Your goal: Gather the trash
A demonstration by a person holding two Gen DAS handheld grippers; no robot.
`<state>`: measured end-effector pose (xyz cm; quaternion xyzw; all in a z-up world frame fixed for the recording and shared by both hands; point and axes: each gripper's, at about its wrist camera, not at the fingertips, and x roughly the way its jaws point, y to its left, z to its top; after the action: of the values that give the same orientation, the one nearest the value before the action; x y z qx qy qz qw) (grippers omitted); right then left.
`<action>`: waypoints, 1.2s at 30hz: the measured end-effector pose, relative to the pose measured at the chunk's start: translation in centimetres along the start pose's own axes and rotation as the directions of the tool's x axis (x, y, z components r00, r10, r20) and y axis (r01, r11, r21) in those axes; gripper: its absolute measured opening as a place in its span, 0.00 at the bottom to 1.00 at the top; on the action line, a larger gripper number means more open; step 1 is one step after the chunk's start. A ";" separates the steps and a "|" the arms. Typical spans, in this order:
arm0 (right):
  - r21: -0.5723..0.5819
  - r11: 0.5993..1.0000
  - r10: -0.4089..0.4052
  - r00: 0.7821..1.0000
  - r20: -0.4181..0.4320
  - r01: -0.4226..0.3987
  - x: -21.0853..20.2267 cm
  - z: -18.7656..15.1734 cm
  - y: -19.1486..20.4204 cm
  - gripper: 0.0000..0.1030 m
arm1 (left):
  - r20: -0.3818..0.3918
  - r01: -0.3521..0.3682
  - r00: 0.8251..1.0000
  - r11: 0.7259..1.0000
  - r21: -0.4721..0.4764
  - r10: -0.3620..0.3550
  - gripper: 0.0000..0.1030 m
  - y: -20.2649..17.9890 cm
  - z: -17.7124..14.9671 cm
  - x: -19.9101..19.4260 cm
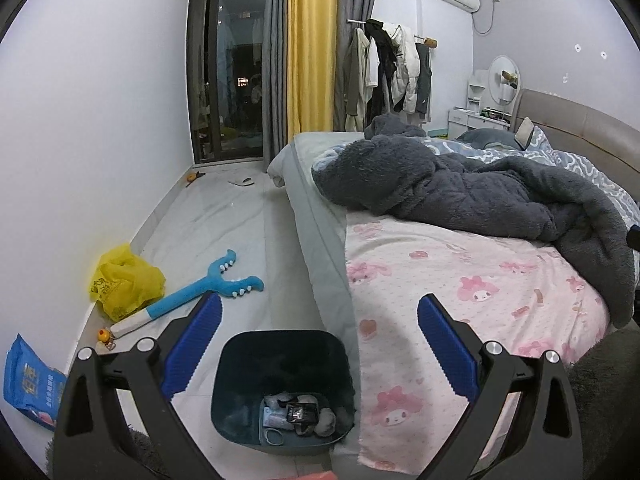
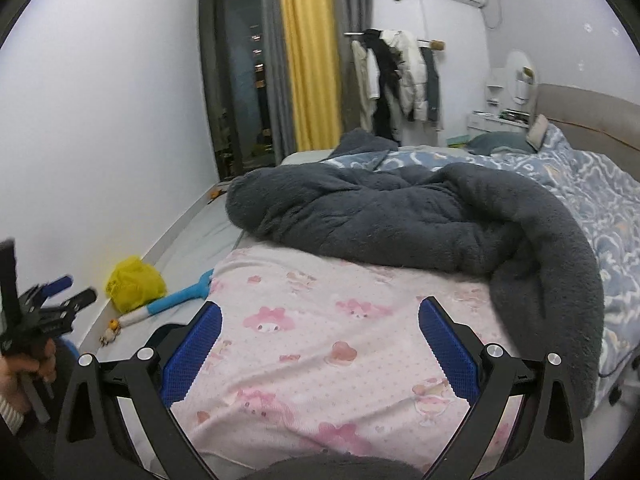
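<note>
Trash lies mostly along the left of the left wrist view: a blue snack packet (image 1: 32, 380) at the lower left edge of the frame on the floor (image 1: 224, 220), a crumpled yellow plastic bag (image 1: 124, 282) against the wall above it, and a blue-and-white slingshot-shaped toy (image 1: 192, 294) stretching from the bag toward the middle. A small yellow duck figure (image 1: 103, 335) sits just beside the toy's white handle end. At lower centre stands a dark bin (image 1: 282, 388), pushed against the side of the bed (image 1: 460, 292); wrappers and crumpled grey scraps lie at its bottom. The left gripper (image 1: 319, 311) hangs above the bin with its jaws spread wide and nothing between them; the blue pads (image 1: 196, 344) frame the bin's rim. To the right, the pink cartoon-print sheet covers the bed, with a dark grey fleece blanket (image 1: 480, 188) heaped across it.

In the right wrist view, the left gripper shows at the far left edge, held in a hand (image 2: 24, 364). Right of it lie the yellow plastic bag (image 2: 134, 282) and the toy (image 2: 176, 300) on the floor beside the bed. The right gripper (image 2: 320, 310) is at lower centre over the pink sheet (image 2: 320, 340), jaws spread wide and holding nothing. The fleece blanket (image 2: 420, 220) fills the middle and right, with a blue patterned quilt (image 2: 592, 200) beyond it at the right edge.
</note>
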<state>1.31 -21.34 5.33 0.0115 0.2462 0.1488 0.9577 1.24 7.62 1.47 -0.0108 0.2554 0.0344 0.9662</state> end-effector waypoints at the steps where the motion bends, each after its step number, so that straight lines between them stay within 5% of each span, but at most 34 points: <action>1: -0.010 1.000 0.004 1.000 -0.004 -0.004 0.0 -0.1 0.1 0.97 | 0.001 0.000 1.000 1.000 0.000 0.000 0.97 -0.1 0.0 0.0; 12: -0.024 0.998 0.058 0.998 0.002 -0.058 -1.2 -0.4 -0.1 0.97 | -0.006 0.025 1.000 0.998 0.061 -0.025 0.97 -2.7 -0.5 0.6; 36: -0.017 0.997 0.073 0.997 0.000 -0.073 -0.9 -0.4 0.0 0.97 | -0.006 0.031 1.000 0.999 0.036 -0.031 0.97 -2.0 -0.3 0.5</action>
<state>0.40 -21.64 5.41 0.0125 0.2438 0.1858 0.9518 1.66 5.64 0.93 0.0026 0.2583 0.0147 0.9659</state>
